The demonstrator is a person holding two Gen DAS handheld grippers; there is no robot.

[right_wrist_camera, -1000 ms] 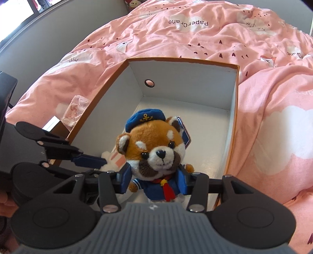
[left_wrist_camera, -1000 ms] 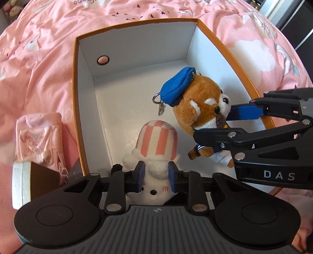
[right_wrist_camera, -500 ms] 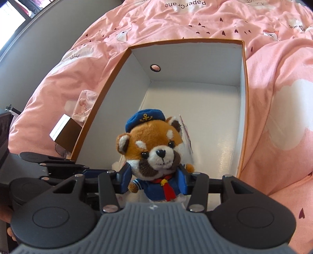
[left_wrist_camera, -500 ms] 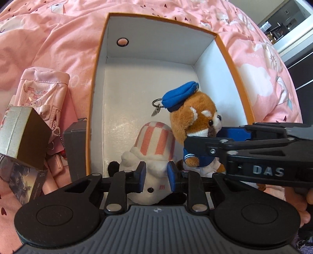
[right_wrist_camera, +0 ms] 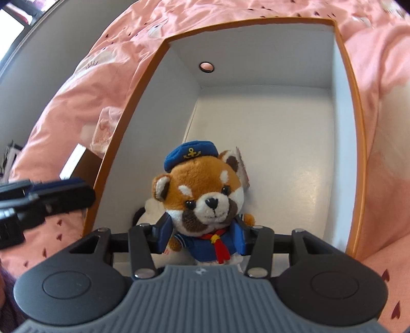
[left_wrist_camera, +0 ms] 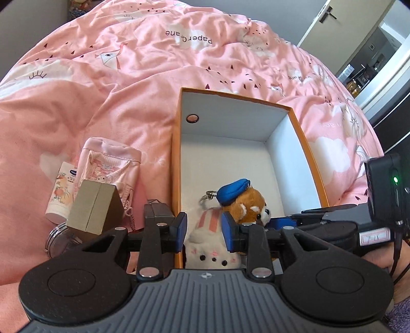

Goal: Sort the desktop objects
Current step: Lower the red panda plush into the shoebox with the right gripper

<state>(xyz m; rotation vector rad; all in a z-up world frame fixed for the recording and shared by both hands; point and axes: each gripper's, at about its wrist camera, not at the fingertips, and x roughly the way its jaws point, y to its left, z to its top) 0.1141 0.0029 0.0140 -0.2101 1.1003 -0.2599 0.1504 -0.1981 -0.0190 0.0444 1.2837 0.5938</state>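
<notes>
An orange-rimmed box (left_wrist_camera: pixel 238 96) (right_wrist_camera: pixel 256 21) with a white inside sits on the pink duvet. At its near end lies a white plush with a pink-striped hat (left_wrist_camera: pixel 212 246); in the right wrist view only a sliver of it (right_wrist_camera: pixel 151 212) shows behind the other toy. My left gripper (left_wrist_camera: pixel 203 230) hangs above it over the box's left wall, and its jaws are opening, with the pads clear of the plush. My right gripper (right_wrist_camera: pixel 202 237) is shut on the body of a red panda plush in a blue sailor cap (right_wrist_camera: pixel 202 189) (left_wrist_camera: pixel 246 202), held upright right beside the white plush.
Left of the box lie a pink pouch (left_wrist_camera: pixel 110 164), a tube of cream (left_wrist_camera: pixel 61 192), an olive-gold carton (left_wrist_camera: pixel 94 205) and a clear round lid (left_wrist_camera: pixel 61 238). The far half of the box floor (right_wrist_camera: pixel 269 128) is bare. A person's hand (left_wrist_camera: pixel 379 258) holds the right gripper.
My left gripper has let go of the white plush, risen and drawn back toward the box's left wall. The right gripper has sunk slightly into the box with the red panda.
</notes>
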